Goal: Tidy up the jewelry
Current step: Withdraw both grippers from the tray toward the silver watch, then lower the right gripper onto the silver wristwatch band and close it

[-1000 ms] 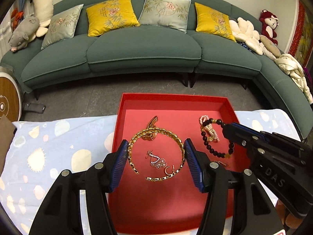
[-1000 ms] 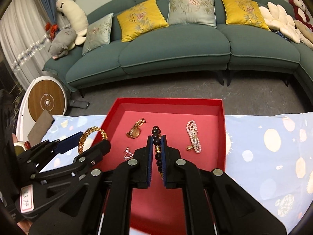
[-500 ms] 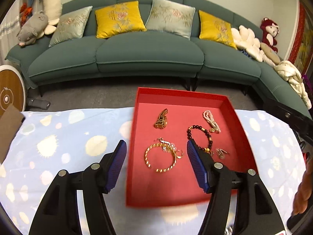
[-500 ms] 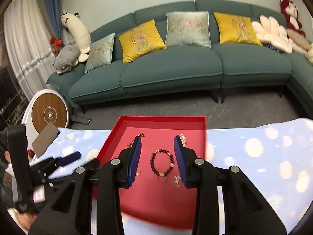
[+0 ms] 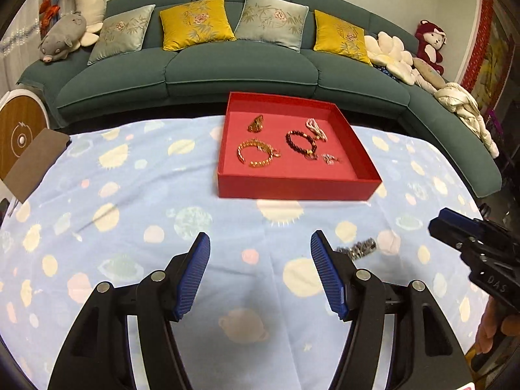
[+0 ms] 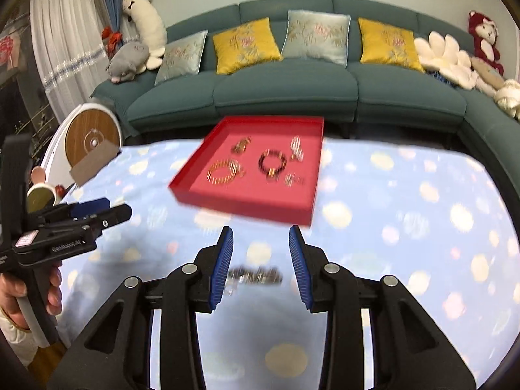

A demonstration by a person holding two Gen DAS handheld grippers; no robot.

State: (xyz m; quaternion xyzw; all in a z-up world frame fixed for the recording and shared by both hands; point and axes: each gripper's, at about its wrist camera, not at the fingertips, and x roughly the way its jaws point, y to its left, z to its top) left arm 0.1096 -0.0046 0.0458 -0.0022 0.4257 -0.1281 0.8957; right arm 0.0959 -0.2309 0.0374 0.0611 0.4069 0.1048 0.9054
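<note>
A red tray (image 5: 292,188) (image 6: 247,206) sits on the blue patterned tablecloth and holds a gold bracelet (image 5: 256,154), a dark bead bracelet (image 5: 300,141), a pearl piece (image 5: 315,128), a gold watch (image 5: 256,123) and a small silver piece (image 5: 330,159). A silver metal piece (image 5: 357,247) (image 6: 255,276) lies on the cloth in front of the tray. My left gripper (image 5: 258,269) is open and empty, to the left of that piece. My right gripper (image 6: 261,260) is open, with the blurred silver piece lying between and below its fingers.
A teal sofa (image 5: 240,65) with yellow and grey cushions stands behind the table. A brown card (image 5: 35,165) lies at the table's left edge. A round wooden disc (image 6: 91,136) stands at far left. Plush toys sit on the sofa ends.
Both grippers pulled back from the tray toward the table's near side. The right gripper let go of the bead bracelet and opened. The gold bracelet lies in the tray.
</note>
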